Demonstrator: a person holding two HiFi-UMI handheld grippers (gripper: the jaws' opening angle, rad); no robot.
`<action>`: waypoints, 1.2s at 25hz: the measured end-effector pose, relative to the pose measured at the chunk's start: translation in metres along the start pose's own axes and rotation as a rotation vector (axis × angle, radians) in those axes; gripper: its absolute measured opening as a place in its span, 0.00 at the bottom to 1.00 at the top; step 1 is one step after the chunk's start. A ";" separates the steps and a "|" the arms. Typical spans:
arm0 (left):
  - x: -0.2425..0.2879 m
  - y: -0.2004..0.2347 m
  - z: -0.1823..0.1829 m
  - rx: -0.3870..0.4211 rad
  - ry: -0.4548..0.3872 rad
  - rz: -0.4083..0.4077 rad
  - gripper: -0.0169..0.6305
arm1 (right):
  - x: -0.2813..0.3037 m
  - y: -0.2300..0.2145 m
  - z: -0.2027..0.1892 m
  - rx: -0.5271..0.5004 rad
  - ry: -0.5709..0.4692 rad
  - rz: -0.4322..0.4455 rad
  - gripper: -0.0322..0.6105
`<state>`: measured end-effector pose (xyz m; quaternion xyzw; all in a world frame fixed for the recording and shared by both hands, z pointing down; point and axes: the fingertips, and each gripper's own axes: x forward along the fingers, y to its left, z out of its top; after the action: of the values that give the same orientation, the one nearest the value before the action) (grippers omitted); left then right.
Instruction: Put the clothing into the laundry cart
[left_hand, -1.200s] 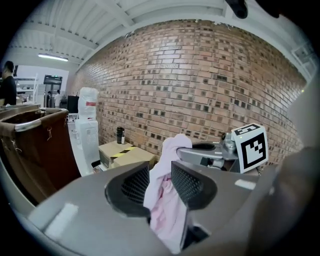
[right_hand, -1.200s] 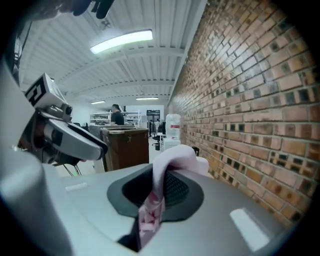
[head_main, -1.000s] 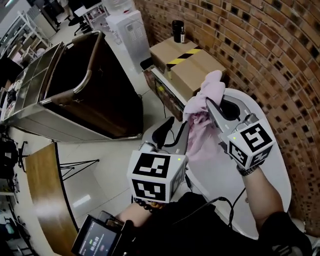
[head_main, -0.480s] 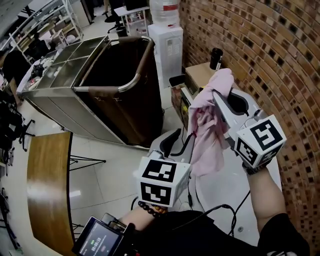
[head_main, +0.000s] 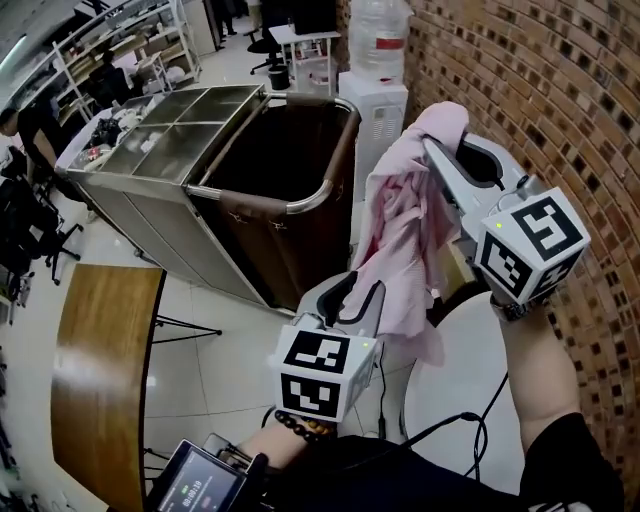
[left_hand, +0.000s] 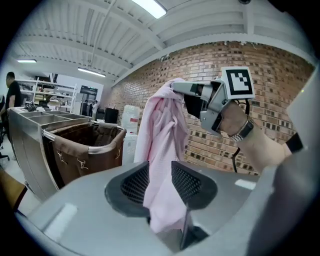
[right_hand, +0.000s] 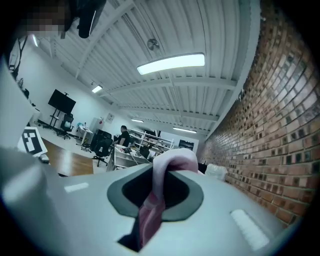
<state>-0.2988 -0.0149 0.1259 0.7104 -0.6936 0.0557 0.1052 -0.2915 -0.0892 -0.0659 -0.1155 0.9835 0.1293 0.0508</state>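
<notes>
A pink garment (head_main: 405, 240) hangs in the air between both grippers. My right gripper (head_main: 437, 152) is raised high and shut on the garment's top, which bunches over its jaws (right_hand: 172, 160). My left gripper (head_main: 352, 296) sits lower and is shut on the garment's lower part; the cloth (left_hand: 162, 150) runs down between its mesh pads (left_hand: 187, 182). The laundry cart (head_main: 290, 205), a brown fabric bin with a metal rim, stands open just beyond and left of the garment. The same cart (left_hand: 85, 150) shows at the left in the left gripper view.
A steel trolley (head_main: 150, 130) with several compartments stands against the cart's left side. A water dispenser (head_main: 375, 95) and a brick wall (head_main: 540, 100) lie behind. A white round table (head_main: 460, 390) is below me, a wooden table (head_main: 100, 370) at left. A person (left_hand: 11, 92) stands far off.
Both grippers have lifted the pink garment off the white table and carried it toward the cart. The cart now lies much closer, right behind the hanging cloth.
</notes>
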 end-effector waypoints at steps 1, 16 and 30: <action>0.002 0.007 0.001 -0.001 -0.001 0.006 0.22 | 0.009 -0.002 0.006 -0.006 -0.005 0.005 0.11; 0.011 0.083 0.027 -0.036 -0.018 0.044 0.22 | 0.135 -0.009 0.088 -0.108 -0.032 0.070 0.11; 0.021 0.139 0.046 -0.044 -0.031 0.031 0.23 | 0.230 -0.016 0.107 -0.143 0.029 0.059 0.11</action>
<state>-0.4399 -0.0479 0.0955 0.6979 -0.7072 0.0311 0.1090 -0.5028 -0.1254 -0.2028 -0.0915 0.9754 0.1992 0.0243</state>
